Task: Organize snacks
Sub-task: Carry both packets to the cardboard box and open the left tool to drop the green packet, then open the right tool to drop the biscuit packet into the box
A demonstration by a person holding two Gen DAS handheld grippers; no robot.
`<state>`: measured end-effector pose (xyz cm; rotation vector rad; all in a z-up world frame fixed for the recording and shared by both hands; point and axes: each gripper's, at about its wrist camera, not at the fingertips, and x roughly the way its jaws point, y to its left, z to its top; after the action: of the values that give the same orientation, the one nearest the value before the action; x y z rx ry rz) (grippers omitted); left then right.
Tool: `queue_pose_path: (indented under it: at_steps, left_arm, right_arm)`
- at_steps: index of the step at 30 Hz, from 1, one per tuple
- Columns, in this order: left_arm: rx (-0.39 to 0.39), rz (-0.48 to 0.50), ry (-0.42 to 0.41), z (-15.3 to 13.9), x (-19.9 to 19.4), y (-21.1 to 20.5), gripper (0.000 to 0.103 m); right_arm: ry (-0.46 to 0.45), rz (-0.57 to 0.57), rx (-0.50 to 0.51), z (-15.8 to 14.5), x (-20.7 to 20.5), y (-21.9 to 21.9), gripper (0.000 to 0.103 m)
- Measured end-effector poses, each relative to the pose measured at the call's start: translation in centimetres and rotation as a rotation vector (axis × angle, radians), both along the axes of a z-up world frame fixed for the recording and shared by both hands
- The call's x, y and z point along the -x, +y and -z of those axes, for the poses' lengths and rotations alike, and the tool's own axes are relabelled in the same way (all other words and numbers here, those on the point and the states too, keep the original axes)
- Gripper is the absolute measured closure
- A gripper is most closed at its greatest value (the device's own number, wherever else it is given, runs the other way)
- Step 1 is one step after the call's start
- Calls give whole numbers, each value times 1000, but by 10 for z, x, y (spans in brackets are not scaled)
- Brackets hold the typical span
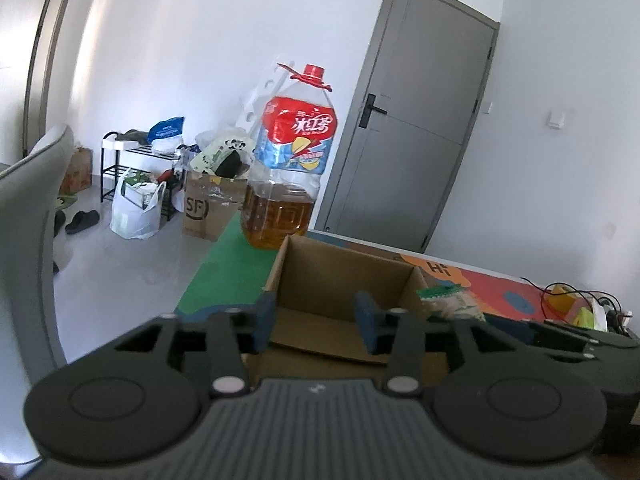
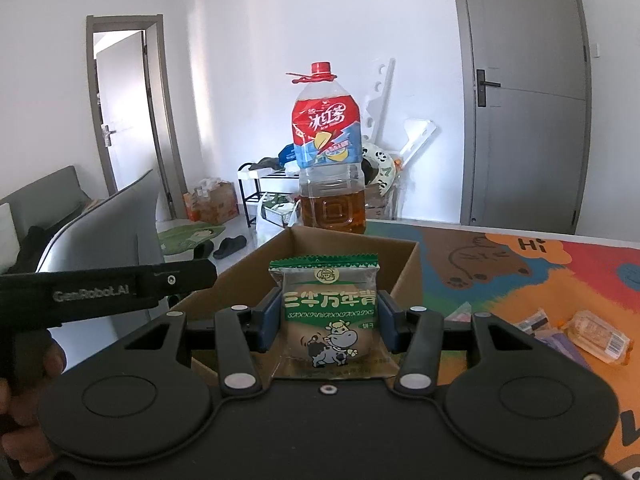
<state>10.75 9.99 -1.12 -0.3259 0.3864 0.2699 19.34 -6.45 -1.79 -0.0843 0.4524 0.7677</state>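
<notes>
Matt brown cardboard box (image 2: 404,268), glossy plastic biscuit packet (image 2: 330,312), clear glossy plastic bottle (image 2: 328,168)

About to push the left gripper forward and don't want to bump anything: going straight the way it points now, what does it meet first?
The left gripper, jaws open and empty, points into the open cardboard box. Straight on, it would likely meet the box's inside, floor or far wall; depth is unclear. The big tea bottle stands behind the box.

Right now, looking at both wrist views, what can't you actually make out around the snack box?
- Cardboard box floor: right wrist view, hidden behind the biscuit packet; left wrist view, near part hidden by the left gripper.
- Loose snacks on the mat: labels too small, nearest ones cut off by the right gripper.
- Biscuit packet from the left wrist view: only its top edge shows beside the box.
</notes>
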Motion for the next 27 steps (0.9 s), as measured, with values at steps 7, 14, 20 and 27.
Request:
queue_pose_path:
  at_steps: [7, 14, 20, 27]
  left_arm:
    - [1, -39, -15, -6, 16, 3, 25]
    - [20, -54, 6, -4, 21, 6, 12]
    - [43, -82, 19, -1, 28, 8, 5]
    - [57, -82, 52, -1, 30, 3, 4]
  right_arm:
    - [20, -19, 13, 2, -2, 13, 54]
    - [-9, 9, 10, -1, 7, 7, 24]
    - [18, 30, 0, -5, 13, -12, 19]
    - [25, 60, 13, -7, 23, -30, 10]
